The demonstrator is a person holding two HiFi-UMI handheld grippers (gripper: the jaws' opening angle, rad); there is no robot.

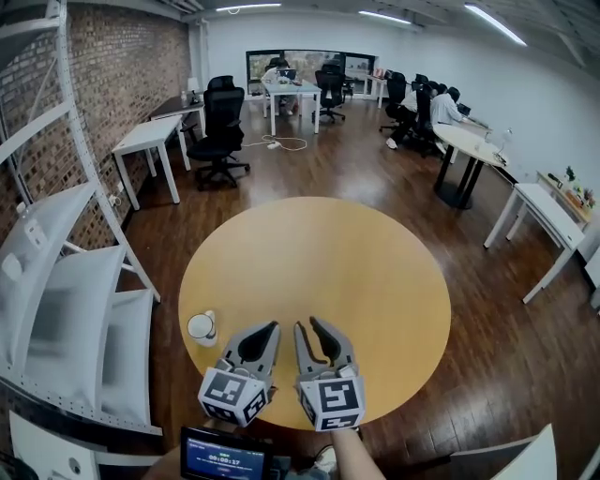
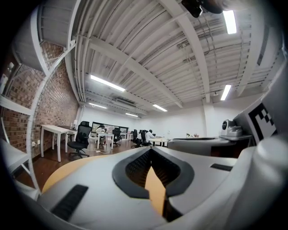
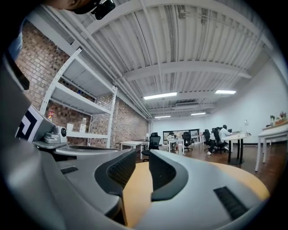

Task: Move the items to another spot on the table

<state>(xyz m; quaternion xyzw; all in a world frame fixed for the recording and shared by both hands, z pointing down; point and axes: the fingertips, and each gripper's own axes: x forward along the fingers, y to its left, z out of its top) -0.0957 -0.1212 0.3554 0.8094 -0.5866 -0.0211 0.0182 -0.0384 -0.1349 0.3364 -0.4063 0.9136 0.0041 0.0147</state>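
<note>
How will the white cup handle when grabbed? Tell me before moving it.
The cup looks small, so it is probably light. It stands close to the table edge, so a sideways push might knock it off. Its body looks round, so it would likely roll if tipped.

Brick wall at 10 o'clock, white shelving at 8, dark wood floor all round. White desks and black office chairs up around 12, strip lights on overhead.
</note>
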